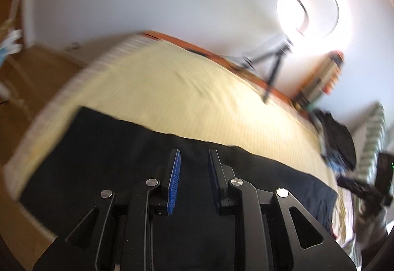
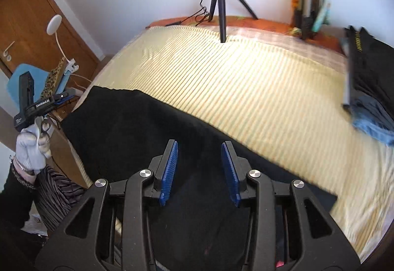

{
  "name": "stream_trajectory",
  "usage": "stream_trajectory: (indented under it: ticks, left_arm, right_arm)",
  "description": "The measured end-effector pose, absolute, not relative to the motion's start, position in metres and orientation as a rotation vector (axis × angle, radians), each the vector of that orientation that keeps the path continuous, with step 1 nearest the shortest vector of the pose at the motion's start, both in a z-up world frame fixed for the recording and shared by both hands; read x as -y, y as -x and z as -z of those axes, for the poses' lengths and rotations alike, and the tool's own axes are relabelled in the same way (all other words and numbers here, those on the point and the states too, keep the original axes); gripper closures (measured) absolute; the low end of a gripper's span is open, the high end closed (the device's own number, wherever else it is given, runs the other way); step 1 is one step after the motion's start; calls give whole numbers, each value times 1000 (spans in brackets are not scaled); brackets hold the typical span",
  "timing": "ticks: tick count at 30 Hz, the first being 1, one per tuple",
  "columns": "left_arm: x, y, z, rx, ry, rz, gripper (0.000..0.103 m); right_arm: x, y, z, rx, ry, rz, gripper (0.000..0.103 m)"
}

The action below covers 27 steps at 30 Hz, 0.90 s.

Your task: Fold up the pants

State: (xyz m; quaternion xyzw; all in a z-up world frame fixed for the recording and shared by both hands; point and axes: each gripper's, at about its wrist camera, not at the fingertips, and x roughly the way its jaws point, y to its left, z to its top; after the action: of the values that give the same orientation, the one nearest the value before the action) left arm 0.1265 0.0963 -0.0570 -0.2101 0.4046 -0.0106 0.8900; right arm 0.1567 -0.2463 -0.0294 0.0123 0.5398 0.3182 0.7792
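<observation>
1. Beneath my fingertips: both the left gripper (image 1: 193, 165) and the right gripper (image 2: 199, 160) stand parted and pinch nothing, with the black pants (image 2: 138, 123) lying flat below them.
2. Risk: a jaw closing over one layer only, or over the striped bedcover (image 2: 246, 78) as well, would likely drag the fold askew.
3. Beyond my fingers: the pants' far edge runs fairly straight; the fabric looks smooth, creases indiscernible.
</observation>
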Motion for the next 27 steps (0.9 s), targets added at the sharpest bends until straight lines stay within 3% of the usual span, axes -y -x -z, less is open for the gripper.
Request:
stream_trajectory:
  ticks: [11,15,17,22,24,25,27]
  left_arm:
    - [17,-192,99,-1013,244,344,82]
    - [23,-193,125,-1089,200,332,82]
    - [22,-191,128,-1084,191,349,82]
    - [13,-194,120,-1091,243,348,82]
    - [7,-194,105,-1041,263,344,82]
    - [3,-195,94,-1003,267,333,82]
    - [-2,-199,77,-940,264,310,82]
  right_arm:
    - [199,-227,95,-1346,-78,-800,64]
    - [185,-234,106,-1396,-102,-876,62]
    - [178,-236,111,-1418,-119,-926,55]
    - [156,-227,120,-1441,-77,-970,54]
    - [151,-218,120,-1418,-54,-979,65]
    - [148,-213,118,-1400,-39,-985,77]
    - [146,-202,112,-1353,4,-975,84]
